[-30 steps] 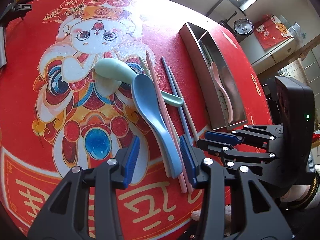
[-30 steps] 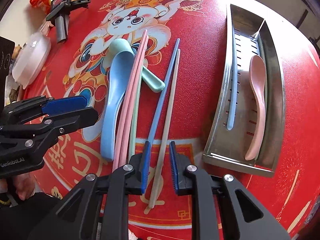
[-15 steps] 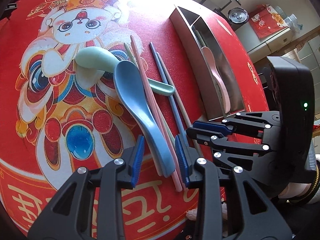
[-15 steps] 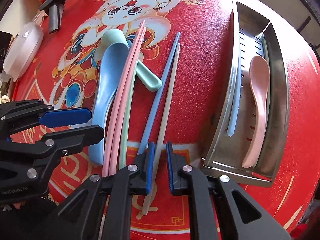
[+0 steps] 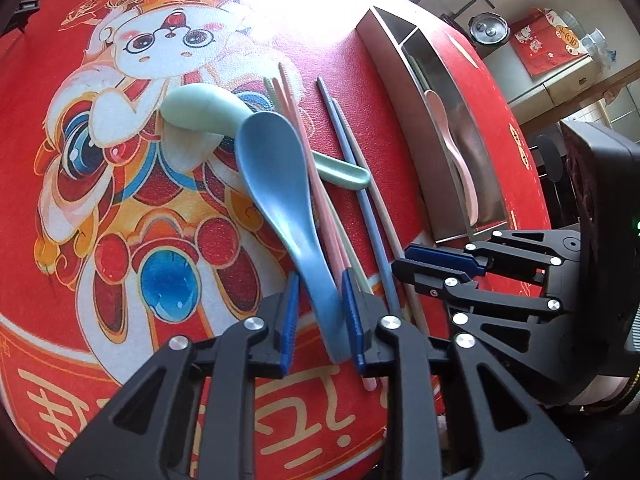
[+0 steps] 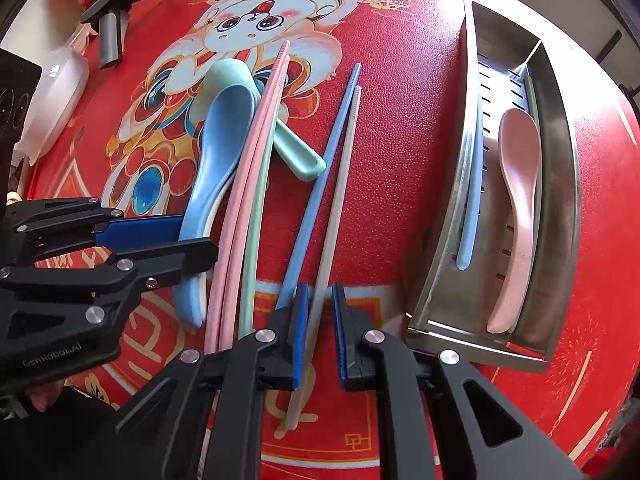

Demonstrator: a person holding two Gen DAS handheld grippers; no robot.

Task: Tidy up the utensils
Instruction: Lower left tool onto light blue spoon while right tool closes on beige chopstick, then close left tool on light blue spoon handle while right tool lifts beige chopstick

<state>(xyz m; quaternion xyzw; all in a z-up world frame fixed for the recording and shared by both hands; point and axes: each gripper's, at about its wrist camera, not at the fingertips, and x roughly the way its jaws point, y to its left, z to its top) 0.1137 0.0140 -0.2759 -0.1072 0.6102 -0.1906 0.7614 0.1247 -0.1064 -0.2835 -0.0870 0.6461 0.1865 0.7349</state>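
A blue spoon (image 5: 280,188) lies on the red mat, overlapping a green spoon (image 5: 200,108) and beside pink chopsticks (image 5: 316,192). My left gripper (image 5: 320,312) is open with its jaws astride the blue spoon's handle. My right gripper (image 6: 318,320) is open, jaws astride a beige chopstick (image 6: 336,208) that lies beside a blue chopstick (image 6: 320,184). A steel utensil tray (image 6: 560,128) at the right holds a pink spoon (image 6: 516,184) and a blue chopstick (image 6: 472,184).
A green chopstick (image 6: 256,200) lies by the pink pair. A white plastic container (image 6: 56,100) and a black device (image 6: 112,12) sit at the far left edge of the round table. A kitchen counter (image 5: 560,52) stands beyond the table.
Both grippers moved forward and down. The left jaws now sit around the blue spoon's handle; the right jaws now straddle the beige chopstick alone.
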